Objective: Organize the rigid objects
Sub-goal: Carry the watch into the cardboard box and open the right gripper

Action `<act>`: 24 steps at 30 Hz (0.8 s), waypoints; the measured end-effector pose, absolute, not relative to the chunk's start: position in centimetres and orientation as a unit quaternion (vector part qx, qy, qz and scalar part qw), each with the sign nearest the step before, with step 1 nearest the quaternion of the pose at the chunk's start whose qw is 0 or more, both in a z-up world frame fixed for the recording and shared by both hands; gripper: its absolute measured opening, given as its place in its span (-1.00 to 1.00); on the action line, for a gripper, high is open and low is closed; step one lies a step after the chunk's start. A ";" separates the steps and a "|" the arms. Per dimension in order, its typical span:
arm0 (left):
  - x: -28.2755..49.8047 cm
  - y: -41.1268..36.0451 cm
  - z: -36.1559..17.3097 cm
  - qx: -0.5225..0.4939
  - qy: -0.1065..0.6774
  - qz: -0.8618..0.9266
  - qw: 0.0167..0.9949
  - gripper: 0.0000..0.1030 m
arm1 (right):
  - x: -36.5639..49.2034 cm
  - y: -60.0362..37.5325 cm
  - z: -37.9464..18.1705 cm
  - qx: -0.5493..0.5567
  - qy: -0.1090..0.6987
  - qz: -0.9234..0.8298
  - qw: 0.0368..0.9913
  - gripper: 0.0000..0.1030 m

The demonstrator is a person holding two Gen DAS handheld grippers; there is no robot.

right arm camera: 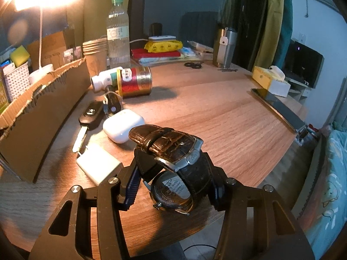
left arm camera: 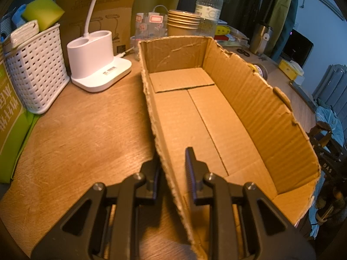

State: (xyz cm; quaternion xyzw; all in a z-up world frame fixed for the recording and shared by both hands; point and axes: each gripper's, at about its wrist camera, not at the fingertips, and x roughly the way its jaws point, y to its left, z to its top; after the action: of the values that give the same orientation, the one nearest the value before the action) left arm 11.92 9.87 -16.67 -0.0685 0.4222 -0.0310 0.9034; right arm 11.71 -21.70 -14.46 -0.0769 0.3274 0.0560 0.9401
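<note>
watch (right arm camera: 173, 158): sitting lower middle of the right wrist frame, dark leather strap looped up top, steel case back facing the camera, lifted clear of the table (right arm camera: 216, 112)

right gripper (right arm camera: 175, 179): fingers are clamping the watch from both sides, one blue ribbed pad on the left, the other pressing the strap on the right

cardboard box (left arm camera: 249, 99): open-top with ragged torn edges, filling the middle of the left wrist frame, nothing lying inside; in the right wrist frame it's running along the left edge

left gripper (left arm camera: 171, 173): fingers are pinching together on the box's near-left wall, one outside, one inside

earbud case (right arm camera: 123, 125): white, lying just beyond the watch, centre-left

charger (right arm camera: 98, 165): white block, sitting lower left next to the box wall

car key (right arm camera: 89, 117): black, lying between the box and the earbud case

tin can (right arm camera: 135, 81): red and gold, lying on its side further back, with a white pill bottle (right arm camera: 104, 80) touching it

phone (right arm camera: 277, 106): resting at the right edge of the table

lamp base (left arm camera: 97, 60): white, standing upper left of the left wrist frame, beside a white basket (left arm camera: 36, 71)
</note>
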 end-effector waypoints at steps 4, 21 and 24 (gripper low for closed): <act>11.9 9.9 -16.7 -0.068 0.422 -0.031 0.903 -0.56 | 11.3 -20.9 -13.1 -0.077 0.311 0.070 0.945 0.07; 12.0 9.9 -16.6 -0.068 0.422 -0.031 0.904 -0.56 | 9.5 -14.5 -8.0 -0.086 0.253 0.172 0.948 0.07; 12.0 10.1 -16.6 -0.068 0.421 -0.029 0.904 -0.56 | 9.0 -13.3 -7.5 -0.086 0.247 0.193 0.946 0.07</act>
State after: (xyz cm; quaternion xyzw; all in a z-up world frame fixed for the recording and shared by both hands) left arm 12.00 10.10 -16.63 -0.0680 0.4213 -0.0293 0.9039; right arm 9.00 -13.33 -7.48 -0.0859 0.2467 0.1926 0.9459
